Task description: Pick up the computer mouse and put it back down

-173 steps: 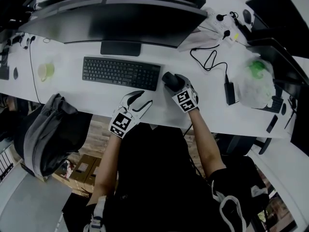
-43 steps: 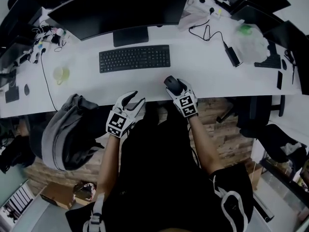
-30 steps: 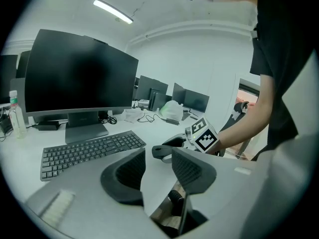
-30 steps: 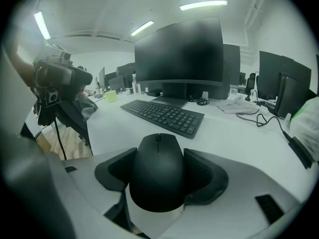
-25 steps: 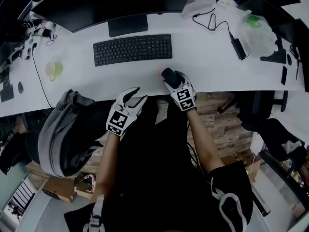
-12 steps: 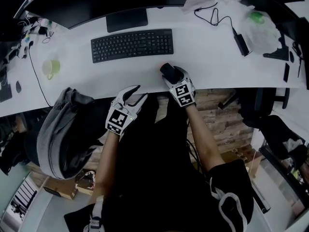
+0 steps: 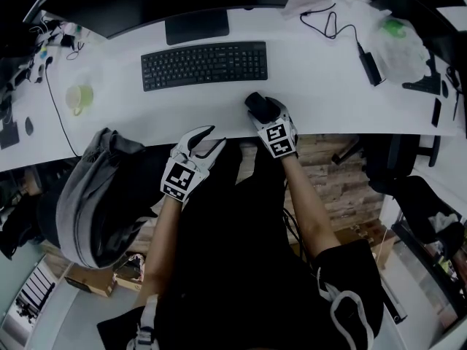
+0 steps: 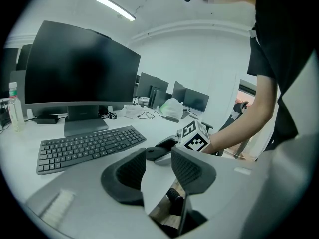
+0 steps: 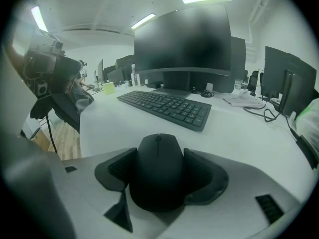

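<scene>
The black computer mouse (image 9: 158, 171) sits between the jaws of my right gripper (image 9: 158, 167), whose ribbed pads press on both of its sides, so the gripper is shut on it. In the head view the mouse (image 7: 255, 103) and right gripper (image 7: 263, 112) are over the white desk (image 7: 328, 100) near its front edge, below the keyboard's right end. Whether the mouse rests on the desk or hangs just above it I cannot tell. My left gripper (image 7: 206, 138) hovers at the desk's front edge to the left, jaws open (image 8: 158, 166) with nothing between them.
A black keyboard (image 7: 204, 64) lies ahead of both grippers, with the monitor's stand (image 7: 197, 26) behind it. A green mug (image 7: 76, 98) stands at the left. Cables and a charger (image 7: 365, 55) and a plastic bag (image 7: 401, 46) lie at the right. A grey backpack (image 7: 95, 195) sits below the desk's left edge.
The head view has shifted a little. My right gripper stays shut on the mouse at nearly the same spot by the keyboard, and the left gripper has not moved.
</scene>
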Available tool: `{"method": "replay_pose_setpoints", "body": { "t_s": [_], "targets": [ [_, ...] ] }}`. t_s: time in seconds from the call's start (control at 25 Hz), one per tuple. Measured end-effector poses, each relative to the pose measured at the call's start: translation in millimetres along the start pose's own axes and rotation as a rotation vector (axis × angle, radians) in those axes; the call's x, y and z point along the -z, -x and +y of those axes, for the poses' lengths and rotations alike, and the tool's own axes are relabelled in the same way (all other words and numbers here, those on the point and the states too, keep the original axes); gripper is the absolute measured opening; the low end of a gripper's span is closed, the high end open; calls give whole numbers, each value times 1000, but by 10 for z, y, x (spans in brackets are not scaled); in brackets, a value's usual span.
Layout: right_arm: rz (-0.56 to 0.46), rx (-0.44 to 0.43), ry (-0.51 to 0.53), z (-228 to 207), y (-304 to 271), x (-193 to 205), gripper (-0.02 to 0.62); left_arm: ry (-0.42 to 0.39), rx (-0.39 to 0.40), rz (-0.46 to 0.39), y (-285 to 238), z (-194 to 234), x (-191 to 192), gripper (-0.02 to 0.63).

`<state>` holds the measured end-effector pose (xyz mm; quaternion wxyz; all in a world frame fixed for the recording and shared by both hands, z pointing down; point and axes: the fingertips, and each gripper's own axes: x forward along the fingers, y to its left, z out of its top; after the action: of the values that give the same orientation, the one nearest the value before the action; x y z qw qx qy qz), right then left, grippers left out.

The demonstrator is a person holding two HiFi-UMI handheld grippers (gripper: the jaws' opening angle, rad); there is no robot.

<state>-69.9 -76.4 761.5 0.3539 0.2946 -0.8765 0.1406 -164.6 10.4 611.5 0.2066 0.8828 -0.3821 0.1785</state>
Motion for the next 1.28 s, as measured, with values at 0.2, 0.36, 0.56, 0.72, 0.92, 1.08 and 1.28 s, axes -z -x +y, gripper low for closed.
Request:
{"method": "replay_pose_setpoints", "body": {
  "t_s": [0.2,0.36,0.56,0.72,0.92,1.08,1.28],
  "targets": [
    [11,-4,0,8,-9,5,295,0,0,-4,-1,9,-13,161],
    [12,-1,0,10,-23,5,298,0,7,-6,-12,1,-15,161],
    [3,-36,-21,46,-20,-22,378,1,16,-16,-33,-23,-63,161],
    [-9,-53,-30,54,31,-54,385,2,20,-25,-33,2,-96,161],
    [-21,-33,-35,27,155,-125,382,5,35,-37,-5,1,-160,161],
    [-17,-24,-24,12,302,-172,363,0,53,-47,-48,-9,-208,161],
    [-37,-5,-3,-2,421,-238,356,-5,63,-65,-82,26,-307,161]
  ]
}}
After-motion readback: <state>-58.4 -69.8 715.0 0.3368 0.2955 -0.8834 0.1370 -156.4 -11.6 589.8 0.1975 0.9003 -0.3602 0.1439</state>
